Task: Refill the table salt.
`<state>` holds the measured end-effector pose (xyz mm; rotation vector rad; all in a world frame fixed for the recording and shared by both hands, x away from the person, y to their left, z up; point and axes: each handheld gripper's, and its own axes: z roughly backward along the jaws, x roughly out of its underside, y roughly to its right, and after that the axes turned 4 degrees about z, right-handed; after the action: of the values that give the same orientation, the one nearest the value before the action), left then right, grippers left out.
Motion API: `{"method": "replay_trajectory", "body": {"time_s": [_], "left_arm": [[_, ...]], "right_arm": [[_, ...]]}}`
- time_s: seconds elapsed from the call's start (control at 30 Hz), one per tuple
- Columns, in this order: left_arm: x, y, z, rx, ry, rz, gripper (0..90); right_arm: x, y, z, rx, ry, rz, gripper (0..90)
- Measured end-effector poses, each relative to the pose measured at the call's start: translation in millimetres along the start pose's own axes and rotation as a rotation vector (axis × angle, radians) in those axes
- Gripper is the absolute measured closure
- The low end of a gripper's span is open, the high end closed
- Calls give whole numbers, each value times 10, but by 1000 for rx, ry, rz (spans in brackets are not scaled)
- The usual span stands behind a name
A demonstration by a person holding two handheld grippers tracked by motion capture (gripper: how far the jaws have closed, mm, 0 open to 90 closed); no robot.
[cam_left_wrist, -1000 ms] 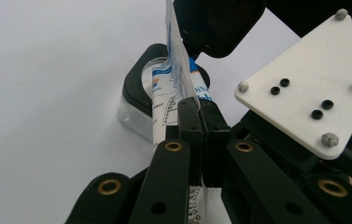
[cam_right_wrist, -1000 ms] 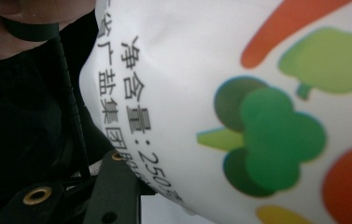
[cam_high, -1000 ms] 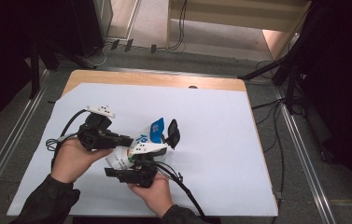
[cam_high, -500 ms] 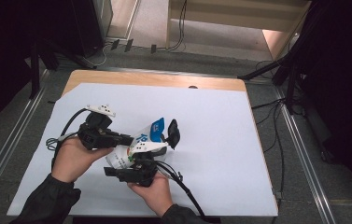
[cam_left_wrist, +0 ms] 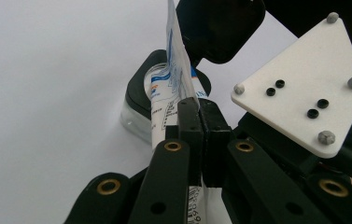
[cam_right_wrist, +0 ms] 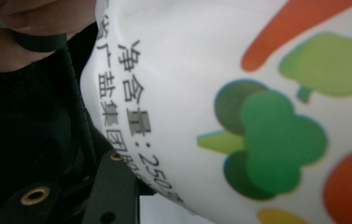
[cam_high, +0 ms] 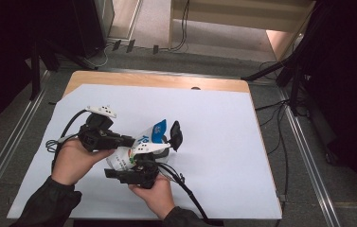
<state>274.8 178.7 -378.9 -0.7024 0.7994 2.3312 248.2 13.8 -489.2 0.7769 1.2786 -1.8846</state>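
Observation:
A white pouch (cam_high: 150, 137) with a blue top and printed vegetables is held tilted over a small clear jar (cam_high: 163, 152) with a black rim. The jar's black lid (cam_high: 175, 135) stands flipped up. My left gripper (cam_left_wrist: 197, 123) is shut on the pouch's thin edge (cam_left_wrist: 176, 70), just above the jar (cam_left_wrist: 138, 109). My right gripper (cam_high: 140, 163) sits under the pouch's lower end. In the right gripper view the pouch (cam_right_wrist: 257, 116) presses close against one black finger (cam_right_wrist: 115, 186), and the other finger is hidden behind it.
White paper (cam_high: 223, 142) covers the wooden table (cam_high: 157, 80). The right gripper's white three-cornered plate (cam_left_wrist: 299, 93) lies close beside my left jaws. Cables trail from both grippers toward the table's near edge. Metal rails and dark stands flank the table.

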Motion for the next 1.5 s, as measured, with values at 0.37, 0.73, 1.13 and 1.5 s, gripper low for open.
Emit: {"method": "replay_trajectory", "body": {"time_s": [0.37,0.73,1.13,1.5], "left_arm": [[1,-9,-6,8,-3,1,900],[-2,-8,-15,4,-8,0,900],[-7,1,-33,7,-9,4,900],[-13,0,-46,-1,-10,7,900]], "right_arm": [[0,-3,-2,4,-4,3,612],[4,-4,-5,8,-7,12,603],[6,-11,-4,28,-18,50,574],[2,-9,-8,35,-30,53,599]]}}
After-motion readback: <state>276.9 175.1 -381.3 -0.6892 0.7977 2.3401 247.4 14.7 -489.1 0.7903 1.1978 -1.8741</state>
